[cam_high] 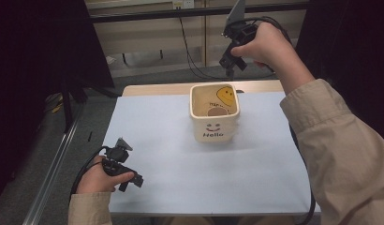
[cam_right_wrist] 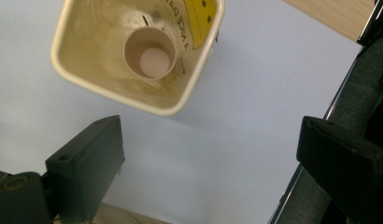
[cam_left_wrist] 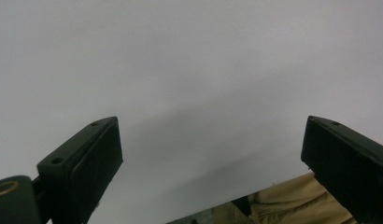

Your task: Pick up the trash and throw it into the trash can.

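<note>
release looks done: right gripper (cam_high: 230, 65), spread and empty, hangs at twelve o'clock above the bin (cam_high: 214, 136) holding a paper roll (cam_right_wrist: 150, 58); left gripper (cam_high: 131, 180) rests spread. next, withdraw clear.

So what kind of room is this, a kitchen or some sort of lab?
Probably a lab or recording bench, not a kitchen: a table under a plain white sheet, cables trailing behind it, and dark curtains at the sides.

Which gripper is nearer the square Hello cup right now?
The right. The right gripper hangs just above and behind the Hello cup, jaws open and empty. The left gripper rests low on the white mat, well off toward the near left corner.
</note>
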The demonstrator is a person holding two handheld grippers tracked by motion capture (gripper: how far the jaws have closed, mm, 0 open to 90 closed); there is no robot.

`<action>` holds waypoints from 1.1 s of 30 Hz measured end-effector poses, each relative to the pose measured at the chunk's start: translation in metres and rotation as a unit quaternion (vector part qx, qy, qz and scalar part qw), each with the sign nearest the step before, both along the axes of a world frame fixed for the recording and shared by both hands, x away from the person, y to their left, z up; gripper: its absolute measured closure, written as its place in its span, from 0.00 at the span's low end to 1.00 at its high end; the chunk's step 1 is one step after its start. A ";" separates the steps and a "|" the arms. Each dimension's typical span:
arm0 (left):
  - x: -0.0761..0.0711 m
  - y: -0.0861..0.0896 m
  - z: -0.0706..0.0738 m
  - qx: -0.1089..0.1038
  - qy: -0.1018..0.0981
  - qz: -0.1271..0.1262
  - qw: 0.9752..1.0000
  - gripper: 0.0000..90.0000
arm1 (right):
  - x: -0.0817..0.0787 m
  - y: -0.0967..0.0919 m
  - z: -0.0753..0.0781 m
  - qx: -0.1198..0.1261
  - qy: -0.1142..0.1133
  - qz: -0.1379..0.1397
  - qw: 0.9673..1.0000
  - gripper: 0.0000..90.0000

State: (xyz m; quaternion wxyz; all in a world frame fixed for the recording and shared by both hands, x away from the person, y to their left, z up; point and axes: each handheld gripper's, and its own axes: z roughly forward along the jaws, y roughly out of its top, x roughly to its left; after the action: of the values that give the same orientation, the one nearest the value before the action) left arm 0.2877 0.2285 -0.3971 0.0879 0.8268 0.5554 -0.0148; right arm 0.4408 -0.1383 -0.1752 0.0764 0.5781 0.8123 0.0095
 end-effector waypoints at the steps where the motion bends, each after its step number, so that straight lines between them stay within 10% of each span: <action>1: 0.001 0.000 0.000 0.001 0.005 -0.006 1.000 0.06 | -0.003 -0.003 -0.001 0.001 -0.002 -0.002 1.000 0.08; 19: -0.002 -0.005 0.003 0.004 -0.004 -0.009 1.000 0.06 | -0.057 -0.042 -0.035 0.001 -0.006 0.014 1.000 0.08; 33: -0.002 -0.003 0.004 0.015 -0.008 -0.011 1.000 0.06 | -0.101 -0.069 -0.096 -0.026 -0.026 0.025 0.999 0.08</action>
State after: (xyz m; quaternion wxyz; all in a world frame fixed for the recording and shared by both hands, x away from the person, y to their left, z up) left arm 0.2861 0.2253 -0.3932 0.0794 0.8340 0.5459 -0.0009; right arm 0.3399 -0.2073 -0.2713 0.1121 0.5551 0.8242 0.0049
